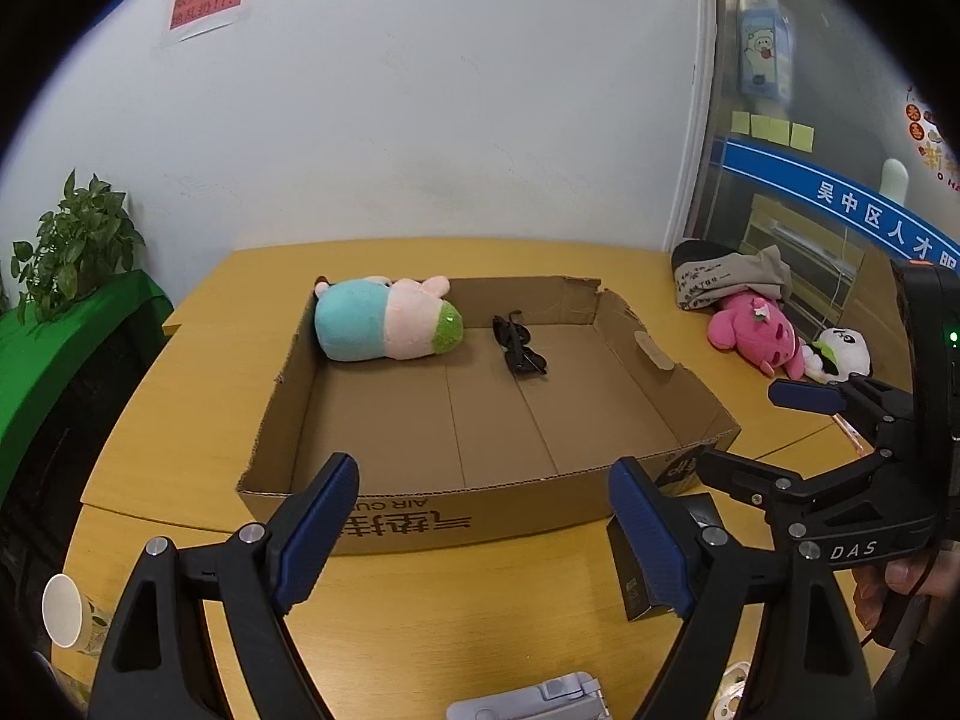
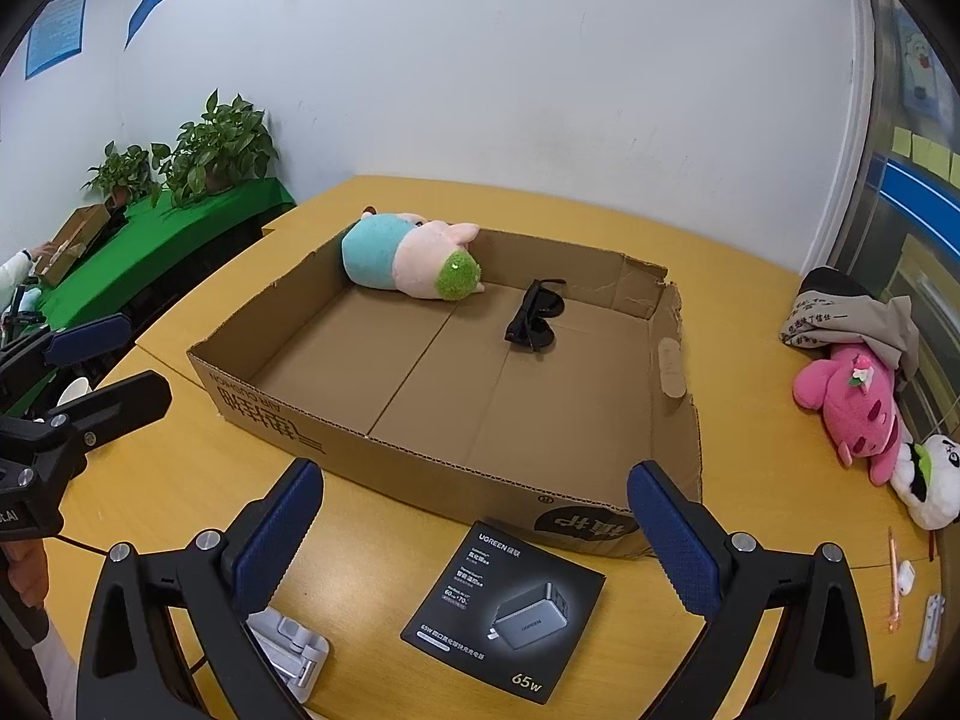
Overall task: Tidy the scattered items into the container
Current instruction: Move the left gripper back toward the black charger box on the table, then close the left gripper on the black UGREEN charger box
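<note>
A shallow cardboard box (image 1: 420,519) (image 2: 384,450) sits on the yellow table. Inside it lie a blue-and-pink plush (image 1: 384,324) (image 2: 408,261) and black sunglasses (image 1: 519,345) (image 2: 537,318). A black charger box (image 2: 504,600) (image 1: 645,594) lies on the table in front of the cardboard box, between my right gripper's fingers in the right wrist view. A pink plush (image 1: 756,333) (image 2: 852,402) and a panda plush (image 1: 840,354) (image 2: 927,480) lie at the right. My left gripper (image 1: 486,534) is open and empty. My right gripper (image 2: 477,540) is open and empty; it also shows at the right in the left wrist view (image 1: 756,426).
A folded cloth (image 1: 729,276) (image 2: 852,312) lies behind the pink plush. A grey stand (image 2: 288,654) (image 1: 528,699), a paper cup (image 1: 63,609) and small items (image 2: 900,582) lie near the table's front. Potted plants (image 2: 204,150) stand on a green shelf at the left.
</note>
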Tool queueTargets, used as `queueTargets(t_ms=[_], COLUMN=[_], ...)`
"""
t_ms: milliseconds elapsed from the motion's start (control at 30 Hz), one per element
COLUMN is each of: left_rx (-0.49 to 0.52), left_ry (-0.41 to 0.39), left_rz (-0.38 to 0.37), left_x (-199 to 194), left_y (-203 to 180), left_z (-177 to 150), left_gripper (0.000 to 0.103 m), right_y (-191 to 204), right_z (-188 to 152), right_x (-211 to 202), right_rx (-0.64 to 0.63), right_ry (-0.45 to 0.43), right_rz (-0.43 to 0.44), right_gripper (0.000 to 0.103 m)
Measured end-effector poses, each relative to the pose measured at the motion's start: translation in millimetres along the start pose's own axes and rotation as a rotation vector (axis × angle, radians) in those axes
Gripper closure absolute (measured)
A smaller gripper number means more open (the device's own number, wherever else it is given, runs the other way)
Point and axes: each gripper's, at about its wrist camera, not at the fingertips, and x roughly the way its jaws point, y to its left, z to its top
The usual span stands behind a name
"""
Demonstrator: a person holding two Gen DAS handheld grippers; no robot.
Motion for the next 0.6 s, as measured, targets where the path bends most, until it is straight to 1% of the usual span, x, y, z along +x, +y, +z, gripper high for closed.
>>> queueTargets(t_ms=[167, 267, 333, 433, 600], left_rx=[-0.009, -0.013, -0.021, -0.038, -0.076], left_ry=[0.04, 0.075, 0.113, 0.172, 0.307], left_rz=[-0.051, -0.08, -0.109, -0.156, -0.282], left_x=[11.8, 22.5, 32.7, 50.3, 91.6], left_y=[-6.9, -11.2, -13.0, -16.1, -27.7], left_z=[-4.6, -8.5, -11.4, -17.6, -35.8], left_gripper=[0.018, 0.018, 0.018, 0.018, 0.018], right_y=[-13.3, -23.7, -29.8, -37.2, -39.4], right_z=[-10.1, -21.0, -31.4, -51.2, -93.2], right_x=[3.6, 5.7, 8.7, 18.5, 44.0], right_rx=[0.018, 0.033, 0.038, 0.029, -0.011], right_ry=[0.019, 0.031, 0.045, 0.088, 0.175], right_rz=[0.015, 0.043, 0.063, 0.116, 0.183], right_gripper=[0.0, 0.0, 0.0, 0.0, 0.0])
